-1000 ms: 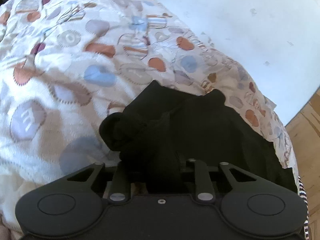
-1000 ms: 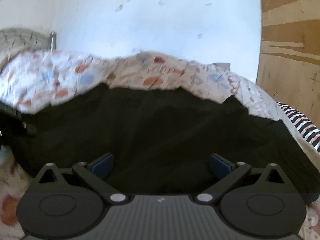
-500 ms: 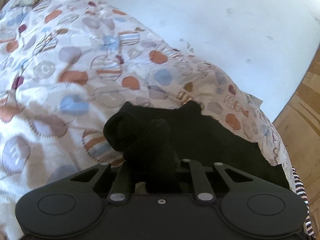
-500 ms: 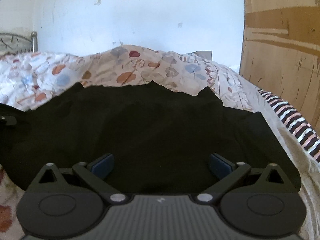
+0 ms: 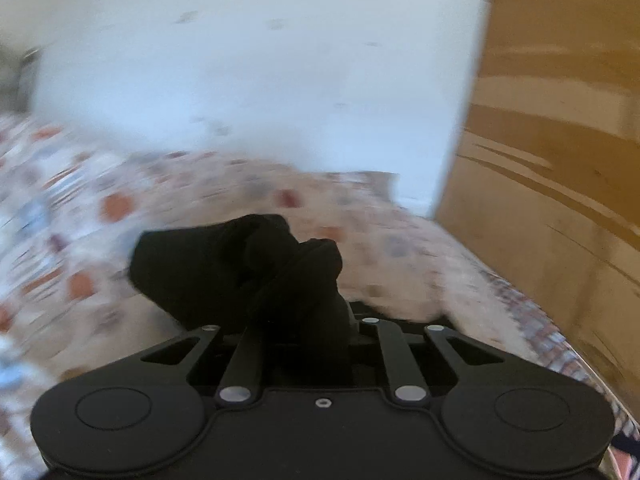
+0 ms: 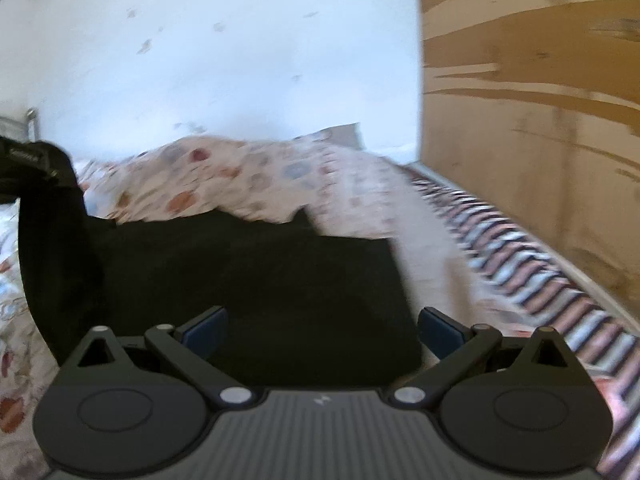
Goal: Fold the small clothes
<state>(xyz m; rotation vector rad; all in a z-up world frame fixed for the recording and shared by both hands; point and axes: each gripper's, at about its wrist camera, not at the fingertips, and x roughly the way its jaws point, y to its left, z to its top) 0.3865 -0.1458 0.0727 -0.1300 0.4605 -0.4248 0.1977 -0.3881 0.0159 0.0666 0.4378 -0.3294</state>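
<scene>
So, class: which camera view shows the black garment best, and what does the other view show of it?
The right wrist view: the black garment spreads broadly over the patterned bedspread, one end lifted up at the left. The left wrist view shows only a bunched wad of it pinched in the left gripper, with blurred surroundings.

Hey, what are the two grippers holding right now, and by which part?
The left gripper is shut on a bunched edge of the black garment. The right gripper stands open over the cloth, gripping nothing that can be seen.
</scene>
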